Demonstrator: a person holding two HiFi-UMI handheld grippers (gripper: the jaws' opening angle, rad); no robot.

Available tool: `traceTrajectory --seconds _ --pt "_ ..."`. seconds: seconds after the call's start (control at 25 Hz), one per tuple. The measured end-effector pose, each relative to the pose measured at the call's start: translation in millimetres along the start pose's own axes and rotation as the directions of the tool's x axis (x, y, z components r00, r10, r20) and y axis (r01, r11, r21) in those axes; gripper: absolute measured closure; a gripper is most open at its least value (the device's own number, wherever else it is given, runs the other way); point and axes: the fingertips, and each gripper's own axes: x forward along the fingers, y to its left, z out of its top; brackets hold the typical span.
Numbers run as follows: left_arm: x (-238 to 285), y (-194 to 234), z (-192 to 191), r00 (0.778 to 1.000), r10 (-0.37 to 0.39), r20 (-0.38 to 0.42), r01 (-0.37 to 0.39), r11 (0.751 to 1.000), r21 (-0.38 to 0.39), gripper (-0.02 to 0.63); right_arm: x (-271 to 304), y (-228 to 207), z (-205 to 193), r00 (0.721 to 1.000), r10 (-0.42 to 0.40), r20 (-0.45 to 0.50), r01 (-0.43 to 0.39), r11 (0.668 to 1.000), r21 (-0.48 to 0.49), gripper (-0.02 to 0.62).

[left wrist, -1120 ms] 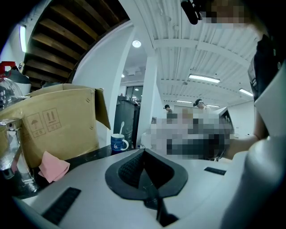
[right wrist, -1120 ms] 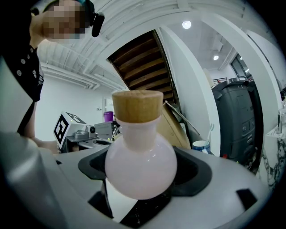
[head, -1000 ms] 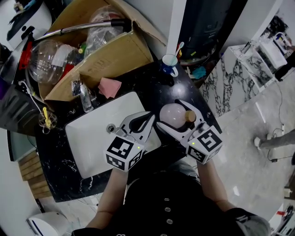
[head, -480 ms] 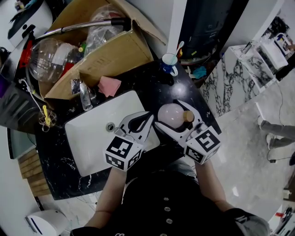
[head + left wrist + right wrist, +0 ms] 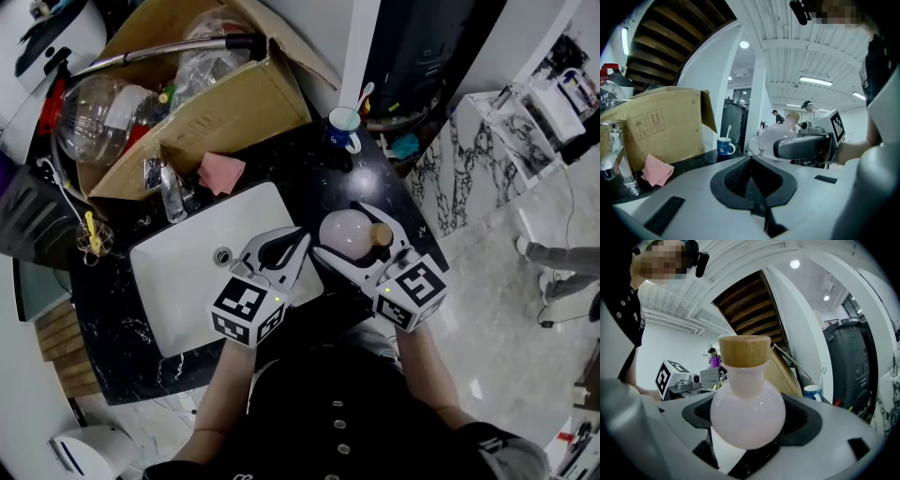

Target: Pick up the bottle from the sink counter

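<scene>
The bottle (image 5: 339, 230) is a round pale-pink flask with a wooden cork (image 5: 380, 232). My right gripper (image 5: 349, 236) is shut on its belly and holds it above the black counter (image 5: 309, 178), just right of the sink. In the right gripper view the bottle (image 5: 747, 413) fills the jaws, cork (image 5: 744, 350) upward. My left gripper (image 5: 298, 236) is shut and empty over the sink's right rim, close beside the bottle. The left gripper view shows its closed jaws (image 5: 751, 158) and the bottle (image 5: 780, 133) held beyond them in the right gripper's finger (image 5: 801, 146).
The white sink (image 5: 187, 272) has a tap (image 5: 169, 197) at its back. Behind it stands a cardboard box (image 5: 225, 112) full of clear plastic, with a pink cloth (image 5: 222, 173) in front. A blue mug (image 5: 344, 127) holding a spoon is at the counter's far side.
Both grippers and the held bottle have drifted slightly left and away from me. The grip on the bottle is unchanged.
</scene>
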Motion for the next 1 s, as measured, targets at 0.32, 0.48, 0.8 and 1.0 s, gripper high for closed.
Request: traceTrajectory --seconds 0.32,0.48,0.8,1.0 --pt "-1.4 2.8 1.0 1.0 0.004 0.007 -0.004 1.0 -0.007 0.588 2.6 -2.0 2.6 1.0 -0.001 0.011 0.001 1.0 0.002 0.192" --pt "-1.9 4.5 0.5 1.0 0.009 0.008 -0.009 1.0 -0.013 0.588 3.6 -2.1 3.1 1.0 -0.001 0.012 0.001 1.0 0.004 0.192" --pt "-1.9 6.7 0.4 1.0 0.019 0.011 -0.019 1.0 -0.012 0.588 2.8 -4.1 3.9 1.0 -0.003 0.022 0.003 1.0 0.005 0.192" --pt "-2.3 6.4 1.0 1.0 0.024 0.013 -0.024 1.0 -0.008 0.588 3.6 -2.6 4.0 1.0 0.006 0.024 -0.006 1.0 0.009 0.192"
